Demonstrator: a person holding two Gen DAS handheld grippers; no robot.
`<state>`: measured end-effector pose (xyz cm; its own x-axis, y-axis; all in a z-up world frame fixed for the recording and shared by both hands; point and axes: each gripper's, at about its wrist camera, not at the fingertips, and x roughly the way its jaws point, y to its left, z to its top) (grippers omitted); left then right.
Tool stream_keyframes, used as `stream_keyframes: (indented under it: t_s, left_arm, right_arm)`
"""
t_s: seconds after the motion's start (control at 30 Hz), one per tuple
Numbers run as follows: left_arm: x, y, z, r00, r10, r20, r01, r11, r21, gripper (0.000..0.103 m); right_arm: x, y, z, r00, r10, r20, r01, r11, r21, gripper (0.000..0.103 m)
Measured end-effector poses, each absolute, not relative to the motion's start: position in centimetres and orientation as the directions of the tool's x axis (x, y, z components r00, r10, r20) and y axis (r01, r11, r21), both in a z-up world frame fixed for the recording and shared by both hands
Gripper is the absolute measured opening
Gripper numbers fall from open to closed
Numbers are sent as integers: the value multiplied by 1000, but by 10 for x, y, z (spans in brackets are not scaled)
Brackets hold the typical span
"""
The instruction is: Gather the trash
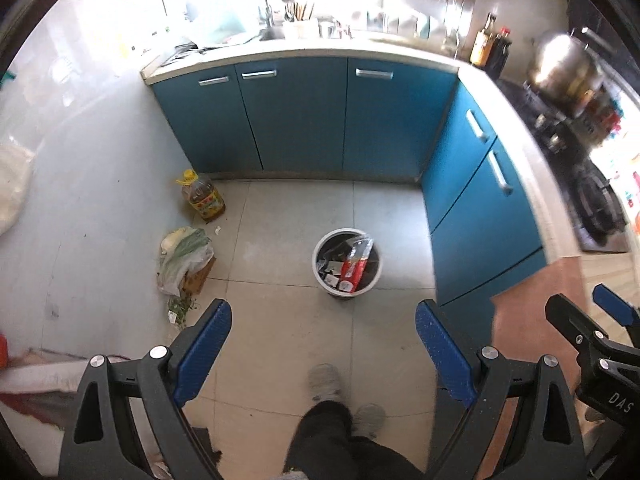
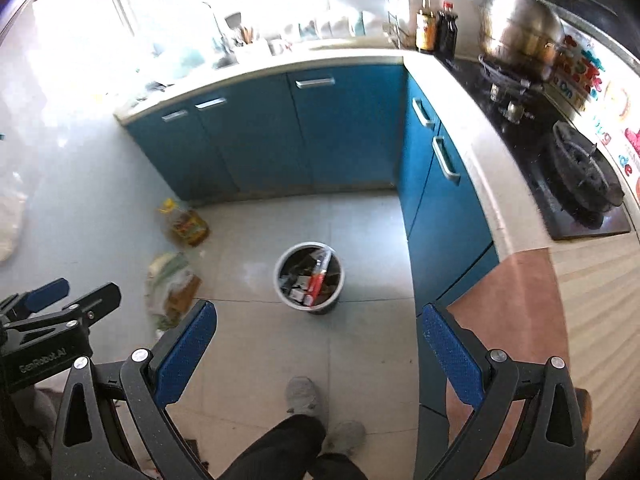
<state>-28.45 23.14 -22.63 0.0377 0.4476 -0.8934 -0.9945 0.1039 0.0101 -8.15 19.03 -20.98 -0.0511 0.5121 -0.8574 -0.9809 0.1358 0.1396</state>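
A round grey-white trash bin [image 1: 346, 261] [image 2: 309, 278] stands on the tiled floor near the blue cabinets. Inside it lie a red and white wrapper [image 1: 354, 267] [image 2: 318, 278] and several small packets. My left gripper [image 1: 324, 320] hangs open high above the floor, short of the bin, with nothing between its blue pads. My right gripper [image 2: 316, 320] is also open and empty, at a similar height. Each gripper shows at the edge of the other's view. A person's dark trouser legs and grey shoes [image 1: 325, 381] [image 2: 302, 394] are below.
A yellow-capped oil bottle [image 1: 202, 196] [image 2: 184, 222] and a plastic bag of vegetables on a box [image 1: 185, 258] [image 2: 170, 286] sit by the left wall. Blue cabinets [image 1: 304, 116] [image 2: 320, 128] run along the back and right, with a stove and steel pot [image 2: 520, 30] on the counter.
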Motion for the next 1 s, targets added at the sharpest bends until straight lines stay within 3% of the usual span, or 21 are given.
stream_keyframes:
  t_s: [0.4, 0.47, 1.0]
  left_arm:
    - [-295, 169, -155, 209, 440, -873, -976, 146, -160, 94]
    - [-299, 166, -148, 237, 441, -866, -970, 163, -183, 103]
    - [-329, 154, -132, 274, 471, -838, -962, 150, -230, 103]
  right_arm:
    - [-83, 116, -117, -192, 530, -826, -967, 41, 251, 103]
    - [-87, 111, -108, -212, 534, -819, -964, 21, 263, 103]
    - [-119, 121, -102, -310, 501, -808, -940, -36, 338, 103]
